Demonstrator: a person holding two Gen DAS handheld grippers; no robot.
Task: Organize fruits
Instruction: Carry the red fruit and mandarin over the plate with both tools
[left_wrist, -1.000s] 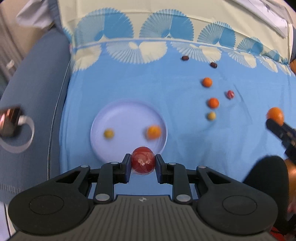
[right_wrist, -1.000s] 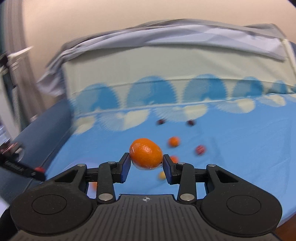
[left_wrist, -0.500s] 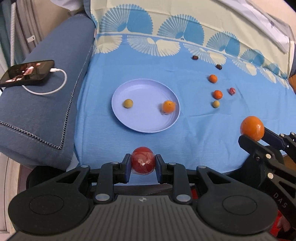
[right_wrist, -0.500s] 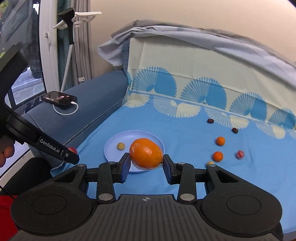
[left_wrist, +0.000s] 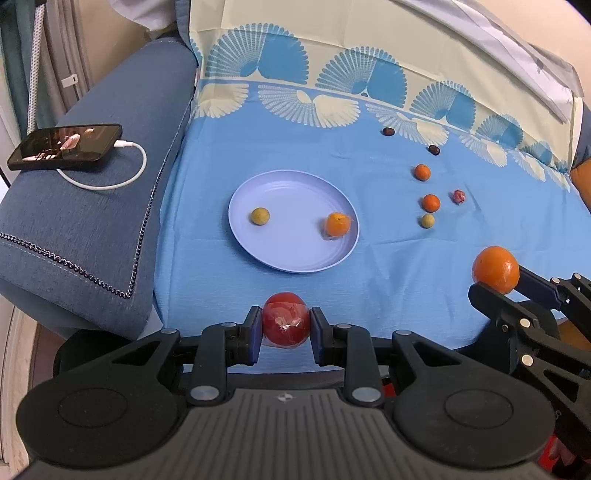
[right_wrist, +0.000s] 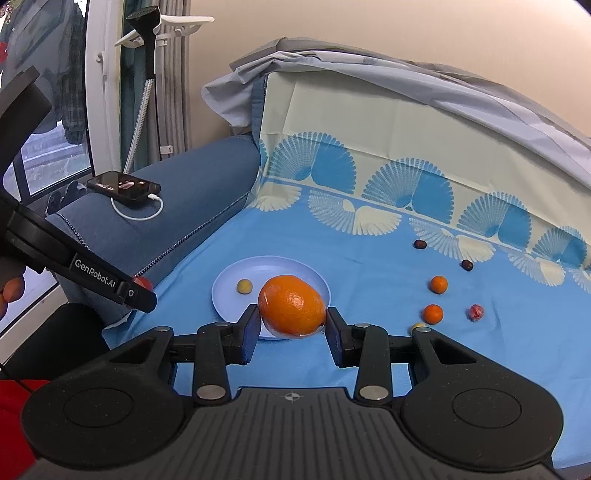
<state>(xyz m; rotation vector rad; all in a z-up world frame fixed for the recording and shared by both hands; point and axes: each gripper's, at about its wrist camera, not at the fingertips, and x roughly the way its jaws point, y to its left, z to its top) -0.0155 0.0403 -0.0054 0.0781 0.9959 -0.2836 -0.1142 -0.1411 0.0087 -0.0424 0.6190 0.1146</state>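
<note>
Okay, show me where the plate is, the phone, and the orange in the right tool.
plate (left_wrist: 295, 254): left wrist view, bare floor of the dish near its front rim.
phone (left_wrist: 64, 147): left wrist view, middle of the screen.
orange (right_wrist: 291, 311): right wrist view, middle of its peel.

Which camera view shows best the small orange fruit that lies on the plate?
The left wrist view. There the small orange fruit lies in full sight near the right rim of the plate. In the right wrist view the big orange, held in the right gripper, hides it completely.
</note>
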